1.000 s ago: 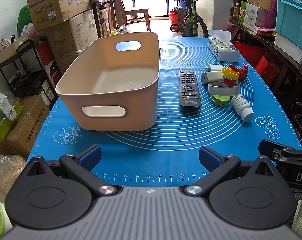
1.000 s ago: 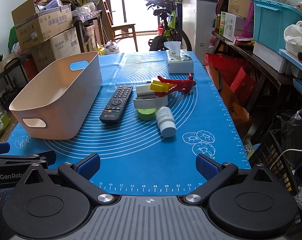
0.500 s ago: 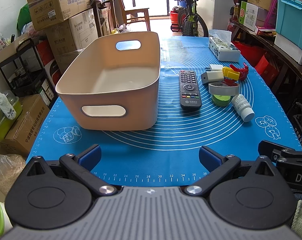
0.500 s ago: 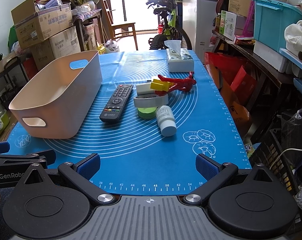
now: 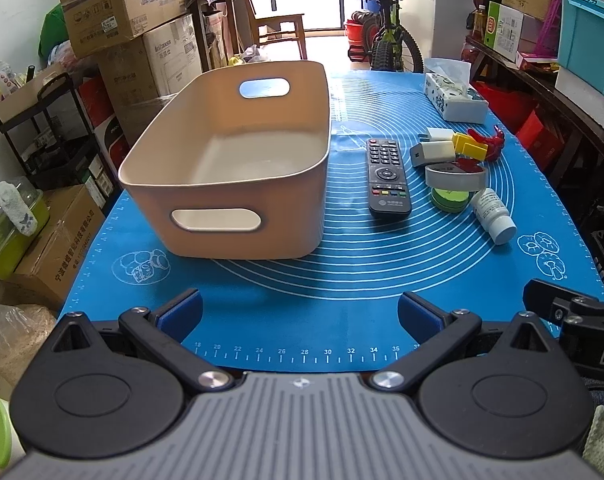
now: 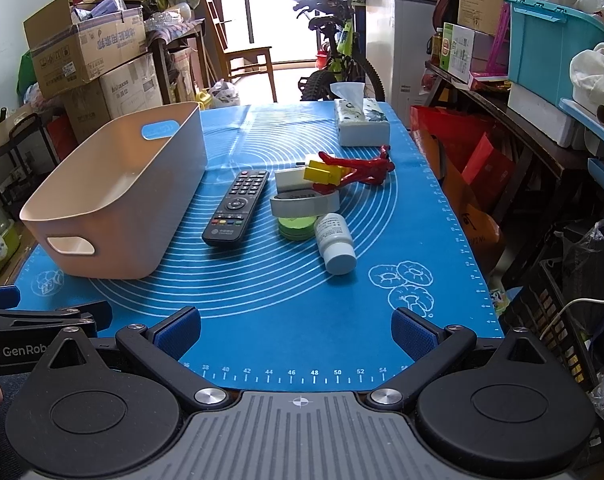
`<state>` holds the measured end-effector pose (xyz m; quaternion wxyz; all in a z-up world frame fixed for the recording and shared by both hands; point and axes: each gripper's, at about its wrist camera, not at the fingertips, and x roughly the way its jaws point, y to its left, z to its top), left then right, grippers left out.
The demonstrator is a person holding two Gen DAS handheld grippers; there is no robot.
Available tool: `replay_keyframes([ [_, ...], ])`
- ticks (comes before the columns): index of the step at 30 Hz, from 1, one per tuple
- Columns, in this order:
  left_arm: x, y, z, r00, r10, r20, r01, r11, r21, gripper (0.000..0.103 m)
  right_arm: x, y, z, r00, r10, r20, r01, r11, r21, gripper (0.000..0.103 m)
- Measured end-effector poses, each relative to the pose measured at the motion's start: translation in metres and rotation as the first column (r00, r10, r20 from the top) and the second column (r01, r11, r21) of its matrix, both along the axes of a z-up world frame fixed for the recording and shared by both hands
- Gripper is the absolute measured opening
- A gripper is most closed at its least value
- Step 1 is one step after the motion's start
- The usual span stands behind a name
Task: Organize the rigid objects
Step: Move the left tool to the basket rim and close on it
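Both grippers are hovering at the near edge of the surface, over the blue mat (image 5: 341, 280). The left gripper (image 5: 300, 308) is holding its fingers spread wide with nothing between them; the beige bin (image 5: 238, 184) is sitting just ahead of it, slightly left. The right gripper (image 6: 296, 326) is likewise gaping and holding nothing. Ahead of it are lying the black remote (image 6: 238, 208), a white bottle (image 6: 335, 242) on its side, a grey tape roll (image 6: 303, 202) leaning on a green roll (image 6: 296, 226), yellow blocks (image 6: 321, 172) and a red clamp (image 6: 365, 168).

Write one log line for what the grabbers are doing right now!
left gripper: open, empty | right gripper: open, empty | bin: empty | remote: on mat
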<state>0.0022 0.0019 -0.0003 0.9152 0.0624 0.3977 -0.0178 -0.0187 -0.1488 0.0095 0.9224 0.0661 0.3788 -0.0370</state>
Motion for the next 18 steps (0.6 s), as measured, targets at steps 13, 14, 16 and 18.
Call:
replay_keyframes([
  [13, 0.030, 0.026, 0.042, 0.998, 0.050, 0.045, -0.049, 0.998, -0.034, 0.102, 0.024, 0.006, 0.029, 0.998, -0.002, 0.058, 0.000, 0.999, 0.047, 0.101],
  [14, 0.036, 0.029, 0.046, 0.998, 0.044, 0.042, -0.042, 0.998, -0.044, 0.102, 0.028, 0.007, 0.033, 0.997, 0.003, 0.076, -0.006, 0.999, 0.037, 0.101],
  [16, 0.048, 0.037, 0.056, 0.998, 0.045, 0.039, -0.042, 0.996, -0.077, 0.102, 0.035, 0.008, 0.039, 0.994, 0.009, 0.106, -0.012, 1.000, 0.027, 0.101],
  [18, 0.058, 0.045, 0.066, 0.997, 0.057, 0.044, -0.053, 0.994, -0.090, 0.102, 0.045, 0.006, 0.043, 0.994, 0.005, 0.111, -0.008, 1.000, 0.027, 0.101],
])
